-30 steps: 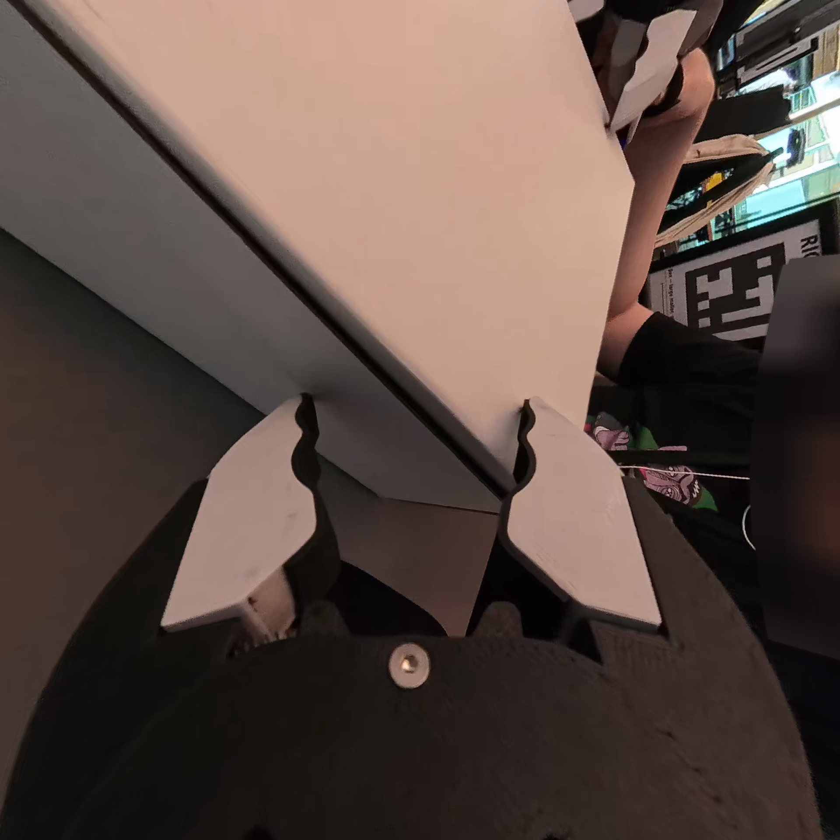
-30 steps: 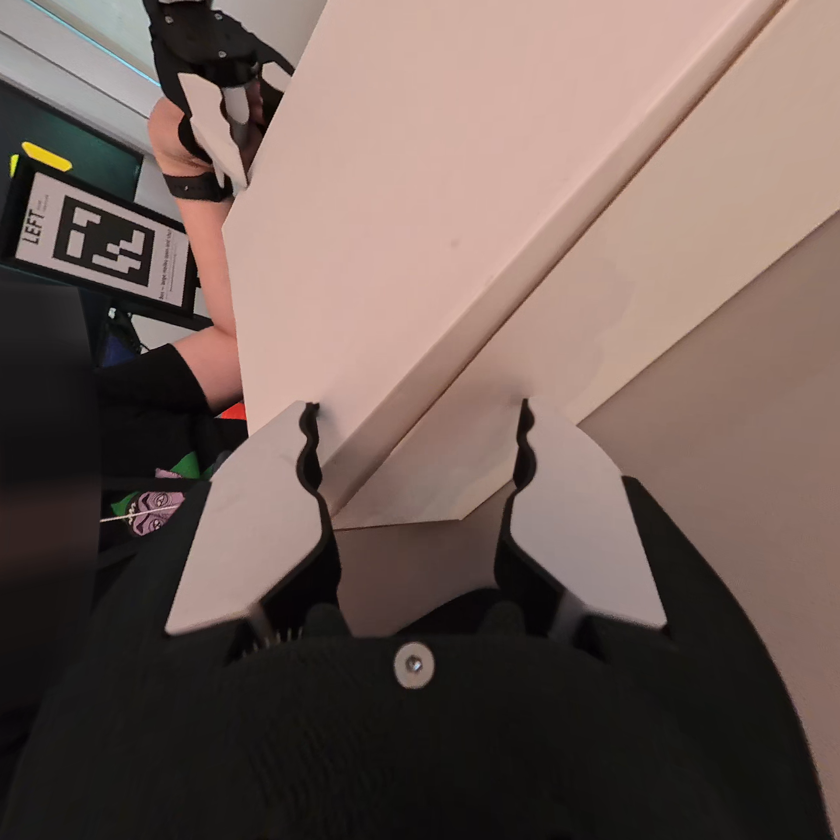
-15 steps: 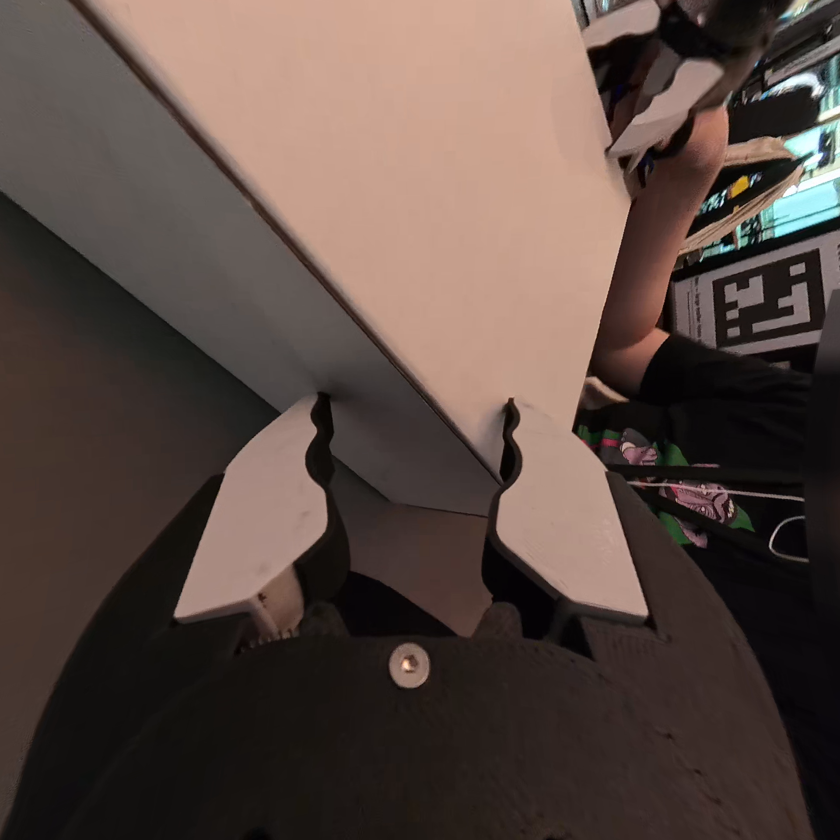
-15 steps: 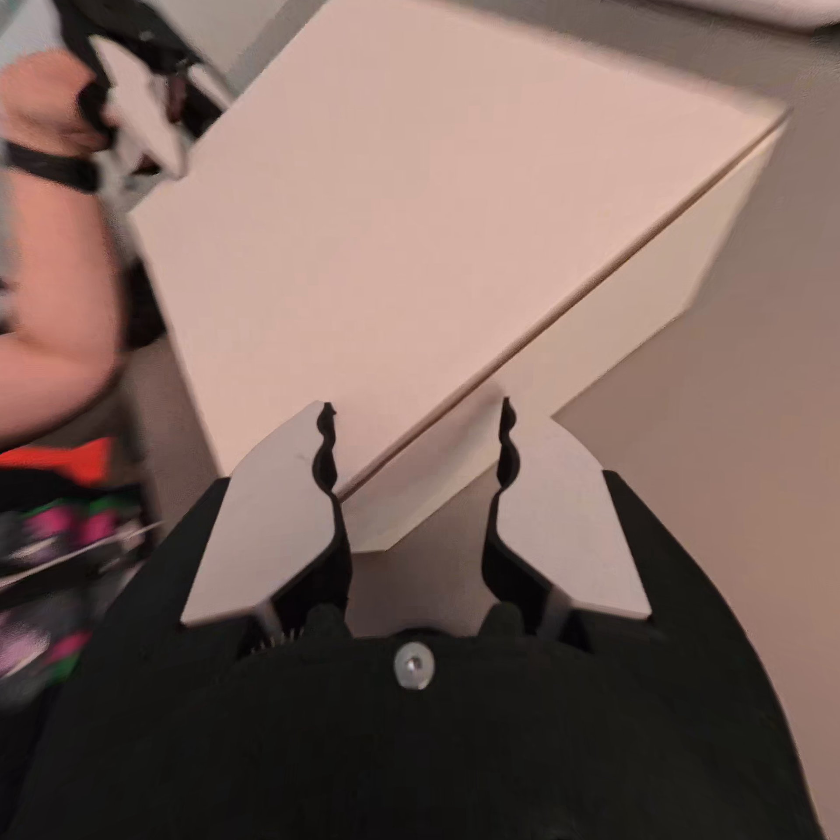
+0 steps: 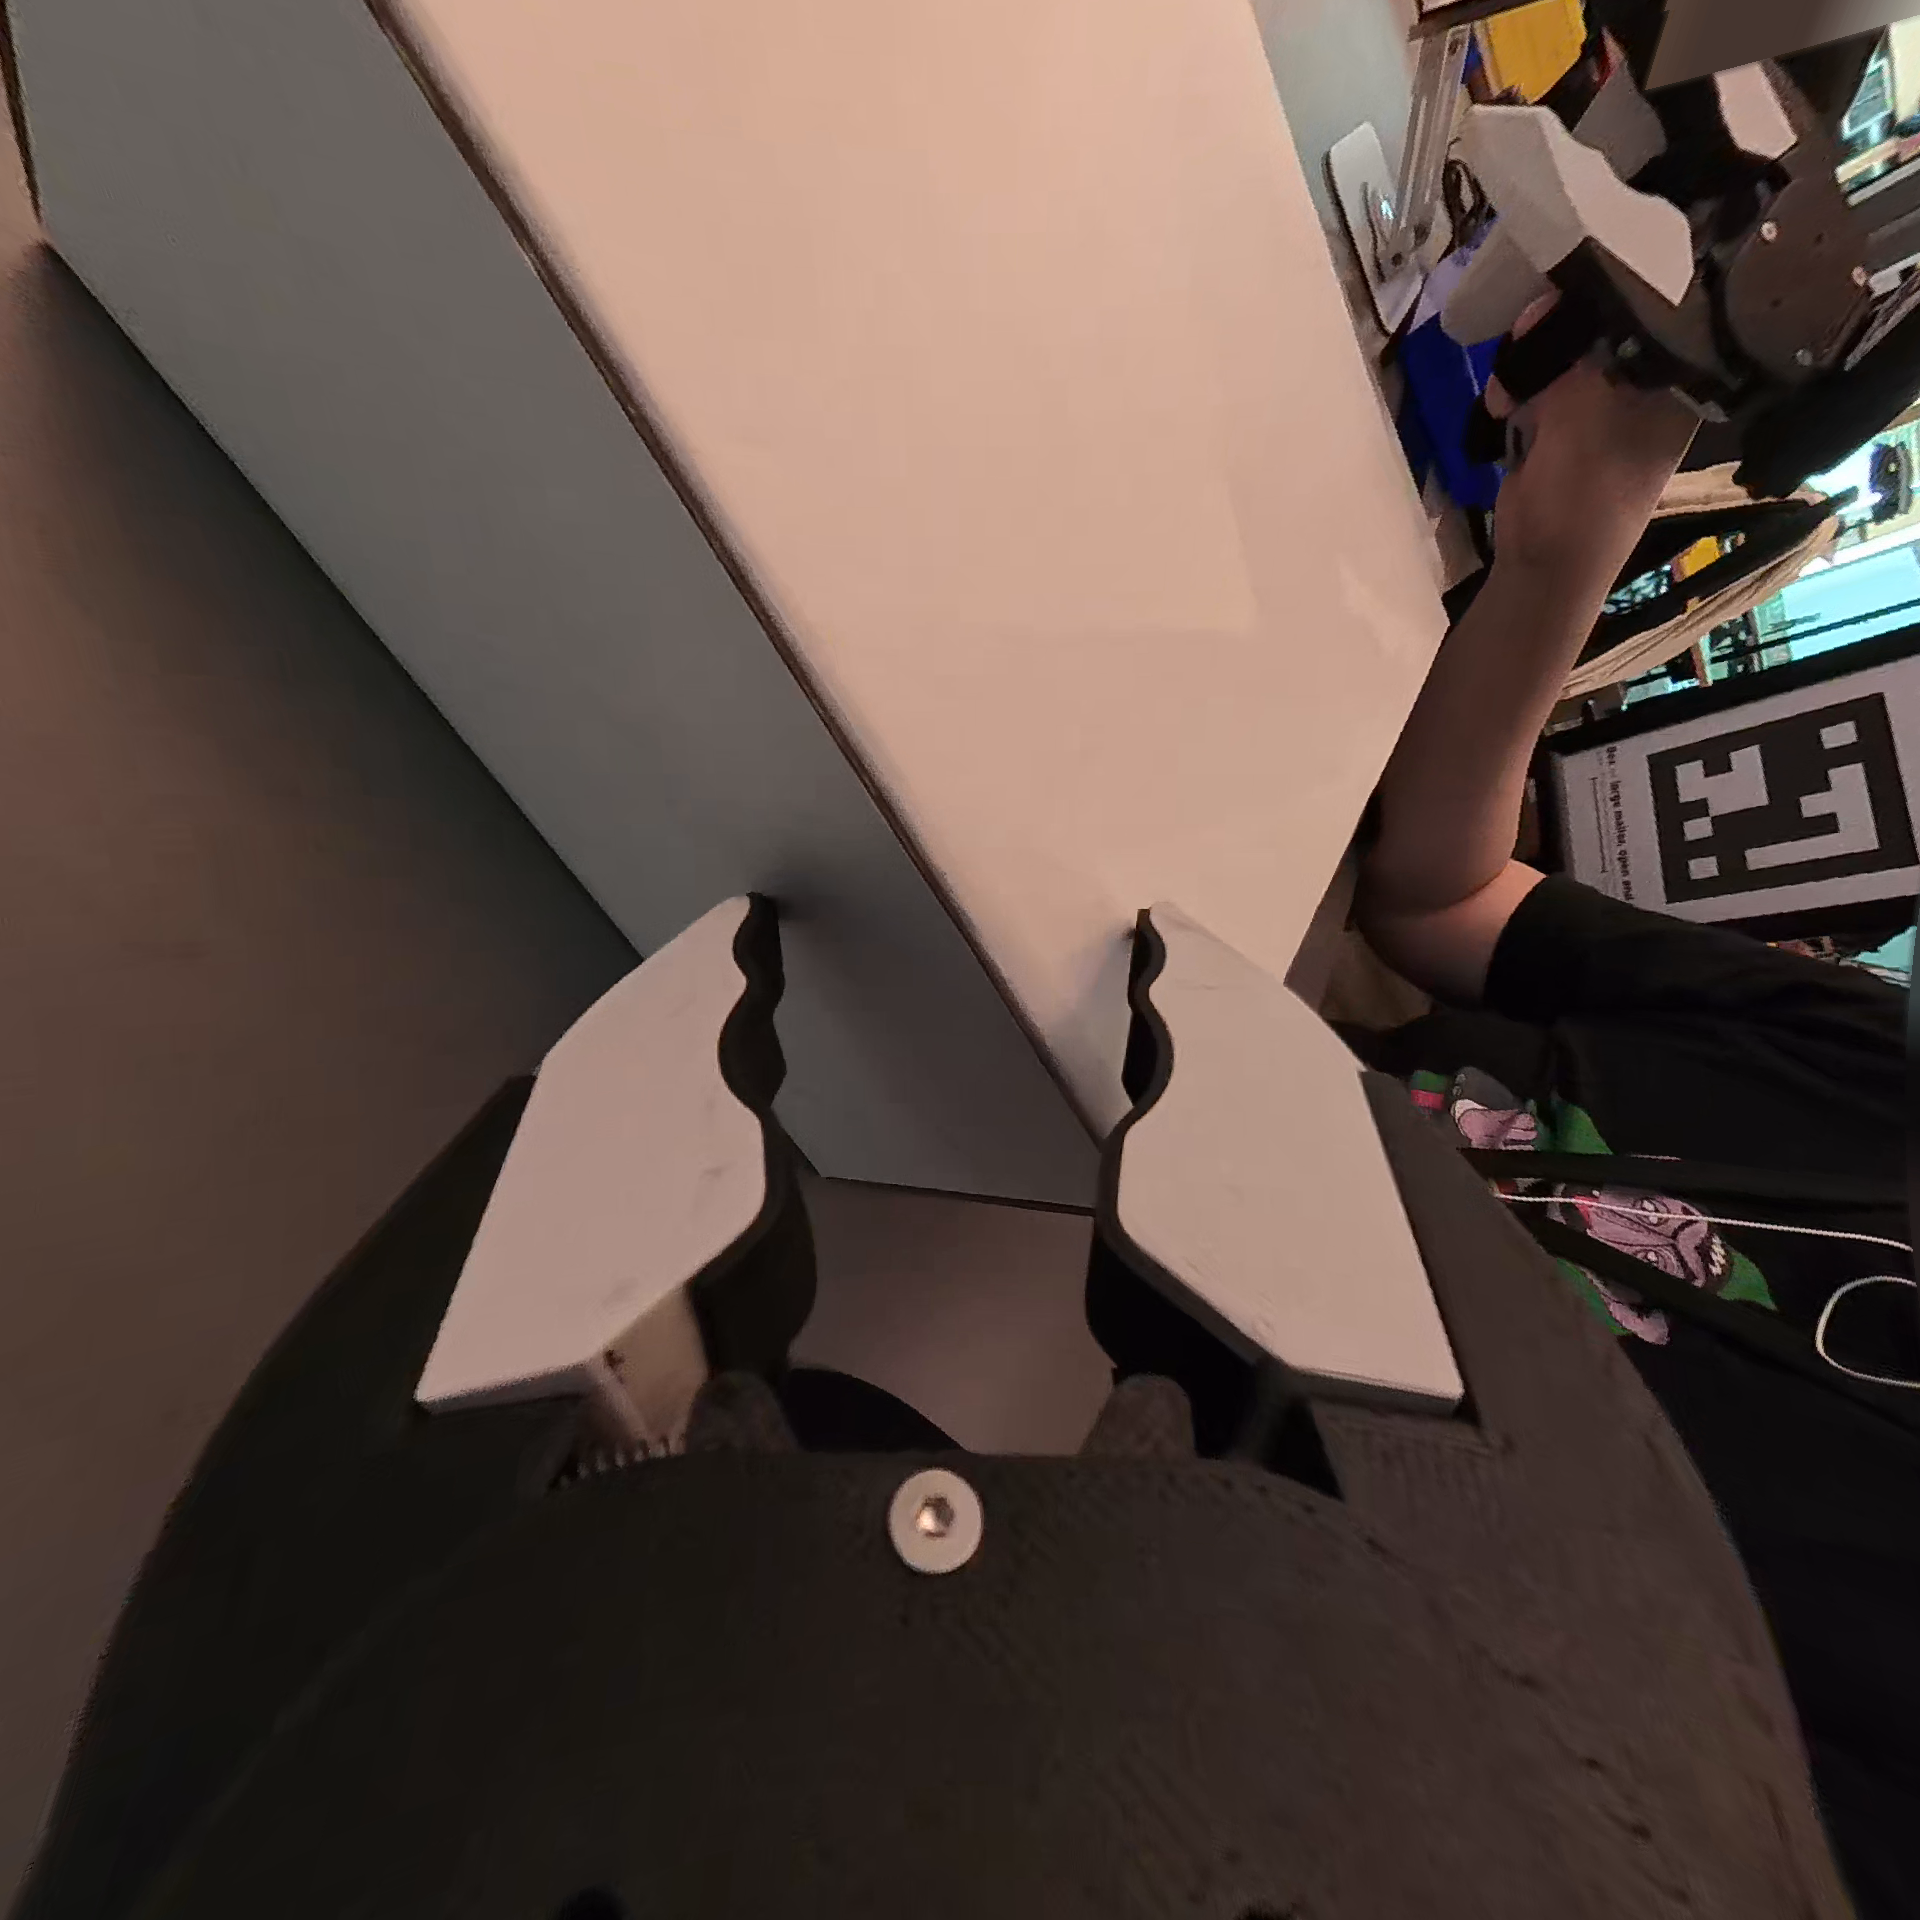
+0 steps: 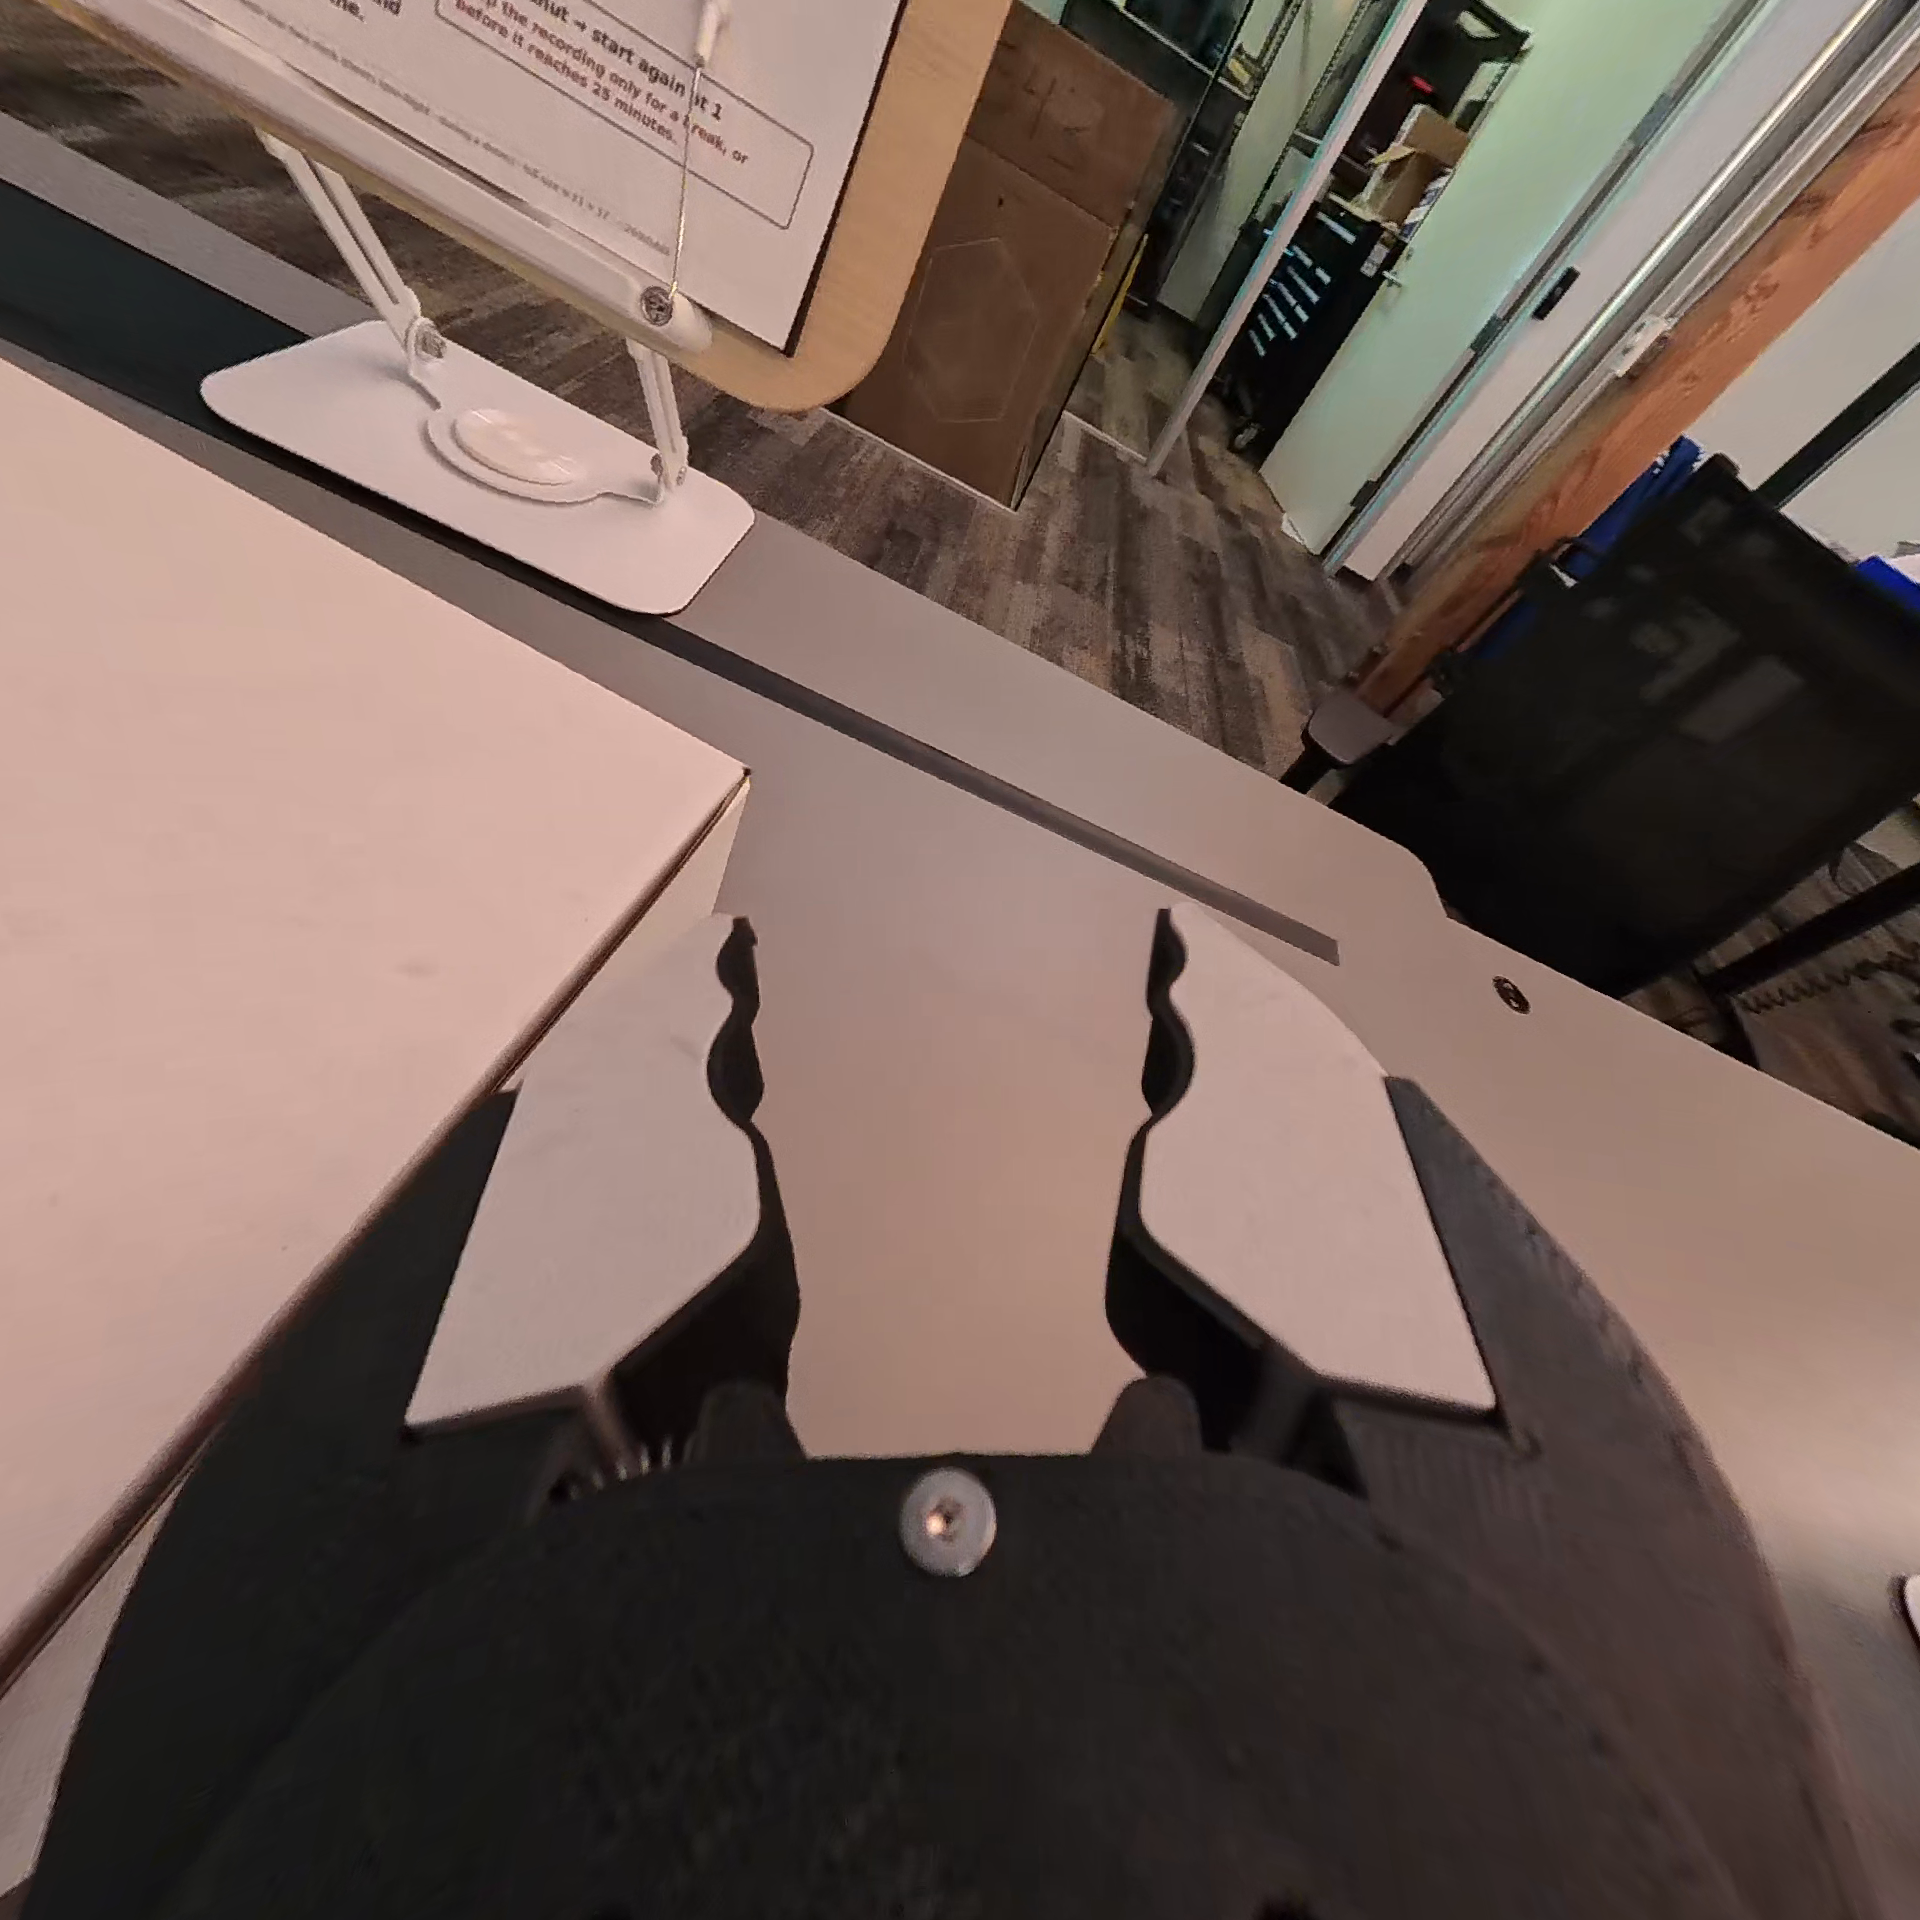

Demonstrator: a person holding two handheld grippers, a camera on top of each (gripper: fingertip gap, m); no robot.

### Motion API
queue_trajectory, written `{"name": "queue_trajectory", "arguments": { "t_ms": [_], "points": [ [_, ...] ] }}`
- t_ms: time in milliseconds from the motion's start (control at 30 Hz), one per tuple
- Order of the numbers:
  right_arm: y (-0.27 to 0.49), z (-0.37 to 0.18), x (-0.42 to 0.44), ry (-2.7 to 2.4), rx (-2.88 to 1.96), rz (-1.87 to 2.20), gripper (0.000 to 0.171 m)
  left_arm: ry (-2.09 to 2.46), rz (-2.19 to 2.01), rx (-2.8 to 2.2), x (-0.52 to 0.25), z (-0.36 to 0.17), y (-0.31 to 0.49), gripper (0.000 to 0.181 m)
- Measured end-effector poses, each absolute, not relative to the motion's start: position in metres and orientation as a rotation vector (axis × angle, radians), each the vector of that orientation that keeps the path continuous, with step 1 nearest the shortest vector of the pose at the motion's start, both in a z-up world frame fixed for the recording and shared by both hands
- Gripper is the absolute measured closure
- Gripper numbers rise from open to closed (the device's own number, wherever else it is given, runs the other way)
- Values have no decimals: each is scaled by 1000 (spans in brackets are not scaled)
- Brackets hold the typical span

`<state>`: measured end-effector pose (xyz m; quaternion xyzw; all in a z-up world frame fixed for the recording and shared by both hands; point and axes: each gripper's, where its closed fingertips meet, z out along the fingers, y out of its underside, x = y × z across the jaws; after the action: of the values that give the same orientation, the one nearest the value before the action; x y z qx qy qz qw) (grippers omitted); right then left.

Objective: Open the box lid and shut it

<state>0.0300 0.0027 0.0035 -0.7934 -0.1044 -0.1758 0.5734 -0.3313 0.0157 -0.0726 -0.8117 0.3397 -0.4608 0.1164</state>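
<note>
The white box [image 5: 364,416] stands on the grey table with its lid [image 5: 987,416] lying flat on it; only a thin seam shows between them. My left gripper [image 5: 948,914] is open, with its fingers on either side of the box's near corner, one by the side wall and one by the lid top. My right gripper [image 6: 951,920] is open and empty above the bare table [image 6: 1039,779], just right of the box lid [image 6: 260,779]. It also shows in the left wrist view [image 5: 1558,208], raised beyond the box's far edge in a person's hand.
A white stand [image 6: 468,447] holding a printed sheet sits on the table behind the box. A black chair [image 6: 1662,727] stands past the table's right edge. A person's arm [image 5: 1507,675] and a marker card [image 5: 1745,810] are beyond the box.
My right gripper has left the box corner, risen and swung right over the table. The dark gap under the lid has closed to a thin seam. My left gripper stays at its corner.
</note>
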Motion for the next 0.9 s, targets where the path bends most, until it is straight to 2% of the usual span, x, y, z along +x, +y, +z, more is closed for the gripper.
{"name": "queue_trajectory", "arguments": {
  "t_ms": [300,467,600,800,900],
  "points": [
    [2,4,33,-245,-1857,-454,98,980,-1335,-2396,-331,-73,14,117],
    [5,-5,31,-241,-1895,-396,98,957,-1132,-2438,-328,-70,16,118],
    [7,-12,32,-235,-1921,-357,97,899,-690,-2352,-334,-54,40,117],
    [10,-16,32,-231,-1930,-332,96,746,135,-1898,-366,9,86,111],
    [11,-19,34,-232,-1937,-337,96,743,355,-1745,-372,27,85,122]
  ]
}}
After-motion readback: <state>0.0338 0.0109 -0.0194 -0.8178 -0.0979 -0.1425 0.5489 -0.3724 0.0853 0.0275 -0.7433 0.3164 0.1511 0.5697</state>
